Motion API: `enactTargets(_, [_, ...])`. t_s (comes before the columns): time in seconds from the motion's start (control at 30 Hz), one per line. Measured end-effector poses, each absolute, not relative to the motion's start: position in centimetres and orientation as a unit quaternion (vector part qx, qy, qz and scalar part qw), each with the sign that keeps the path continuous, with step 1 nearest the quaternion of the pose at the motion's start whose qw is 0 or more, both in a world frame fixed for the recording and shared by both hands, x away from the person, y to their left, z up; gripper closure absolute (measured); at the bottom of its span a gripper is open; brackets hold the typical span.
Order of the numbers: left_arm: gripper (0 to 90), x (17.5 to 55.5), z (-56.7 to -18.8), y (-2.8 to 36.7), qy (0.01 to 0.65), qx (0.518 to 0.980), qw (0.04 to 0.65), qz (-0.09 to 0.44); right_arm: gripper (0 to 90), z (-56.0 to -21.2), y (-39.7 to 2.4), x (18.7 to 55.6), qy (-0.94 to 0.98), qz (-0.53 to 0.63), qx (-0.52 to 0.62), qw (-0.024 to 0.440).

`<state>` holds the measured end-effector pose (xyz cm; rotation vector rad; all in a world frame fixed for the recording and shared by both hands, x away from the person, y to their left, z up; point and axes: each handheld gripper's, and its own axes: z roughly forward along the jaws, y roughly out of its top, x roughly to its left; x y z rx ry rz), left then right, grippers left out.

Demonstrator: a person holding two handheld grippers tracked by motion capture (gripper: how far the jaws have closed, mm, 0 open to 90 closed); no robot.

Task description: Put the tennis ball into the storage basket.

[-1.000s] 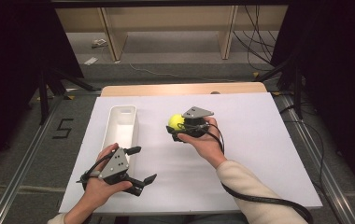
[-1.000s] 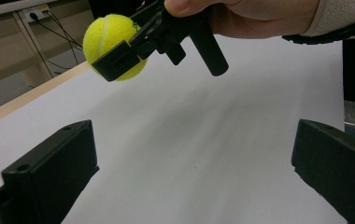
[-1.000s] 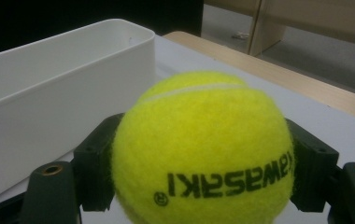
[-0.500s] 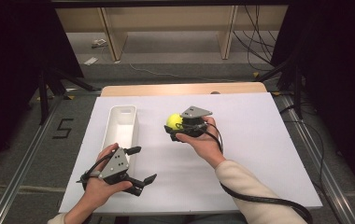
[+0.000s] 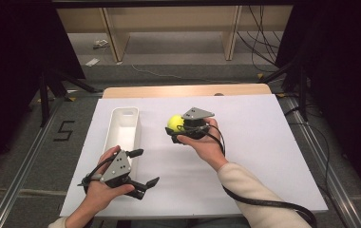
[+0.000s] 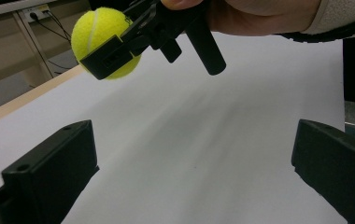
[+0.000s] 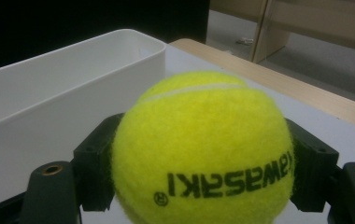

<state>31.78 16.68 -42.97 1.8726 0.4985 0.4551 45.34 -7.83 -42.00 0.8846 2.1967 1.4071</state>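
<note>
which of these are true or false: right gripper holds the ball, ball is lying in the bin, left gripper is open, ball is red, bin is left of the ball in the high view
1. The right gripper holds the ball. True.
2. The ball lies in the bin. False: it is held between the jaws, above the table and outside the bin.
3. The left gripper is open. True: its jaws stand wide apart with nothing between them.
4. The ball is red. False: it is yellow.
5. In the high view the bin is left of the ball. True.
</note>
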Motion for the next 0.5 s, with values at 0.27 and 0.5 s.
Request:
enactTargets(0.27, [0.0,31.78,-42.98,16.69,0.21,0.789,0.545,0.192,26.3,-42.03,-7.63,45.37,0.784,0.5,0.315,0.191])
enactTargets(0.5, [0.0,31.77,-42.97,16.69,0.21,0.789,0.545,0.192,26.3,-42.02,-7.35,45.34,0.783,0.502,0.315,0.189])
